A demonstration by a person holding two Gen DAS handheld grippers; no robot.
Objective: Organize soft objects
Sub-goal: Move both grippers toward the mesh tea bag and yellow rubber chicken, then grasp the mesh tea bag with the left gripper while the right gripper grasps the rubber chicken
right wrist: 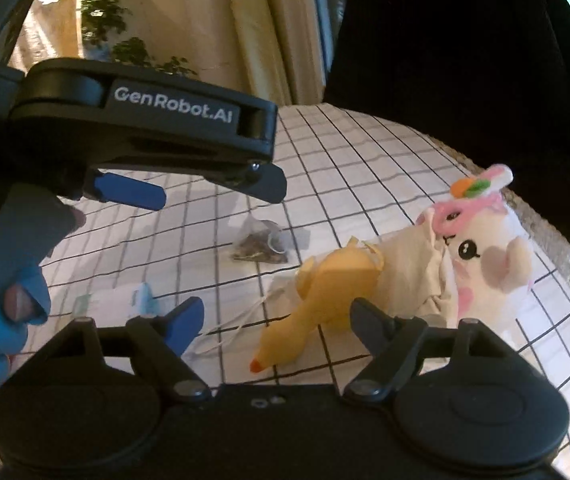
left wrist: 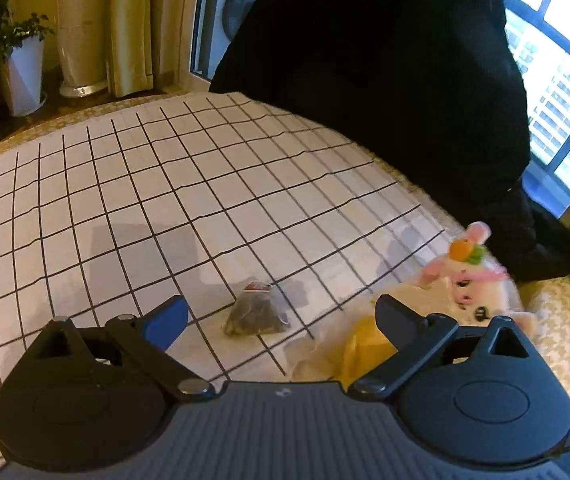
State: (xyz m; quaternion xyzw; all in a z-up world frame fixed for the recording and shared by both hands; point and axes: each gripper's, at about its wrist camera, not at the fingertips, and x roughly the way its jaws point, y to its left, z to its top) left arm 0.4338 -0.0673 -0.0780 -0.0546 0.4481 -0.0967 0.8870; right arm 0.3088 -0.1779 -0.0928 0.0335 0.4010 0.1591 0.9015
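Overhead, the left claw (right wrist: 221, 196) is seen from the right wrist with its jaws apart and nothing between them, gripped by a blue-gloved hand (right wrist: 9, 292). Below it on the grid-patterned worktop (right wrist: 345, 168), a tea bag (right wrist: 261, 242) is laid well apart from a yellow rubber chicken (right wrist: 325, 292), which is pressed against a cream drawstring pouch (right wrist: 409, 256) and a white plush animal (right wrist: 485, 264). The right claw (right wrist: 277, 320) is held open, empty, just above the chicken.
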